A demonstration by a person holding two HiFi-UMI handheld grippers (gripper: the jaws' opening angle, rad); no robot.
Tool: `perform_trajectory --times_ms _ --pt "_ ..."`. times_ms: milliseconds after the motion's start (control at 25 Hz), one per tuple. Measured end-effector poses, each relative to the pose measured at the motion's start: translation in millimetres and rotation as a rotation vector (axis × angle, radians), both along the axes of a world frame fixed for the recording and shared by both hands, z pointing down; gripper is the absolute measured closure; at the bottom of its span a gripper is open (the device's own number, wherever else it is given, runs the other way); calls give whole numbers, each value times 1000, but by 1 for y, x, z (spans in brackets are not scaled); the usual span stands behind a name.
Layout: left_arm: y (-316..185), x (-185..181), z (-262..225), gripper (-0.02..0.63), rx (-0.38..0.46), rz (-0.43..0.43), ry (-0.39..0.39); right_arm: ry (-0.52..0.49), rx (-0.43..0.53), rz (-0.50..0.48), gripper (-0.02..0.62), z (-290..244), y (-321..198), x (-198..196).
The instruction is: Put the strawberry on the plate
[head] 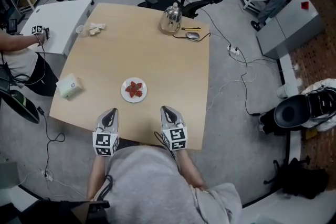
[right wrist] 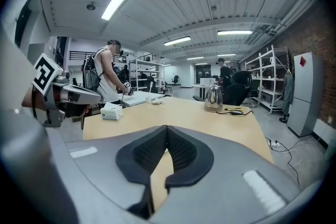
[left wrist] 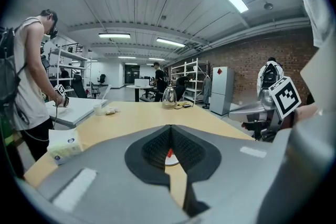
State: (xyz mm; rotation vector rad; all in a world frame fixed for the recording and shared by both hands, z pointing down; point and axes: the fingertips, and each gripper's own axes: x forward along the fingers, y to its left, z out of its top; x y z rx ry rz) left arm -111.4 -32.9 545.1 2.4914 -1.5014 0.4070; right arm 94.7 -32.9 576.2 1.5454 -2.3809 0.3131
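Note:
A white plate (head: pixel 134 90) sits on the wooden table (head: pixel 157 60) with red strawberries (head: pixel 135 88) lying on it. Both grippers hang over the table's near edge, short of the plate. My left gripper (head: pixel 108 116) is shut and holds nothing; through its jaws a bit of strawberry (left wrist: pixel 169 153) and the plate (left wrist: pixel 172 160) show ahead. My right gripper (head: pixel 168 113) is shut and empty too, to the right of the plate. In the right gripper view the jaws (right wrist: pixel 166 140) meet with only table beyond them.
A metal kettle (head: pixel 171 19), a mouse (head: pixel 192 35) with its cable and a pencil lie at the table's far right. A tissue box (head: pixel 69 86) sits at the left edge, a cup (head: pixel 80 30) and crumpled paper far left. A person (left wrist: pixel 23 86) works at a white table (head: pixel 58 18).

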Motion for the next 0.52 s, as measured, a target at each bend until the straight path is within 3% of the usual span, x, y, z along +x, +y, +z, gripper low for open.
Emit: perform_trajectory --times_ms 520 --pt "-1 4 0 586 -8 5 -6 -10 -8 -1 589 0 -2 3"
